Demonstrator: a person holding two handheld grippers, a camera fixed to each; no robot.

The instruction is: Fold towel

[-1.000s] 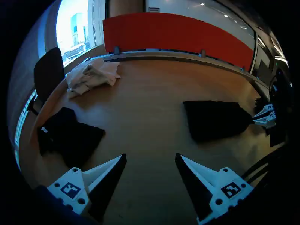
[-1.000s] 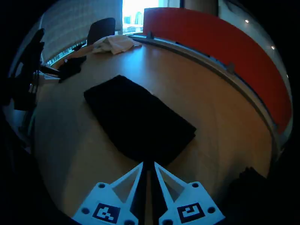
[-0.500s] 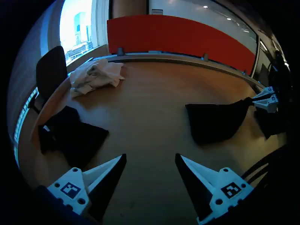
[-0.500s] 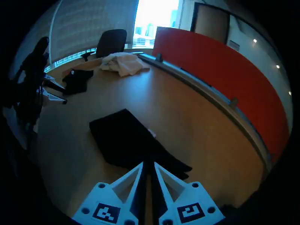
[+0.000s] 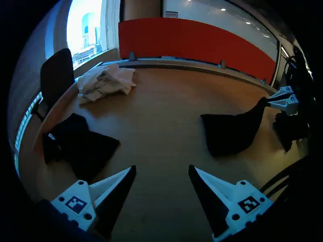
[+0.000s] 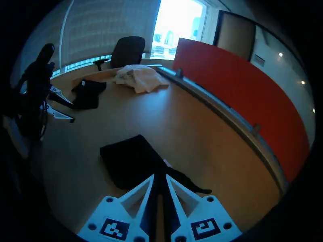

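A curved wooden counter (image 5: 161, 105) has a red screen (image 5: 194, 40) along its far edge. A dark office chair (image 5: 54, 78) stands at its left edge before a bright window (image 5: 87, 30). Small ceiling lights (image 5: 242, 9) glow above.

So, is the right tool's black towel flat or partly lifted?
Partly lifted: right tool holds one corner of the black towel up; the rest lies on the table.
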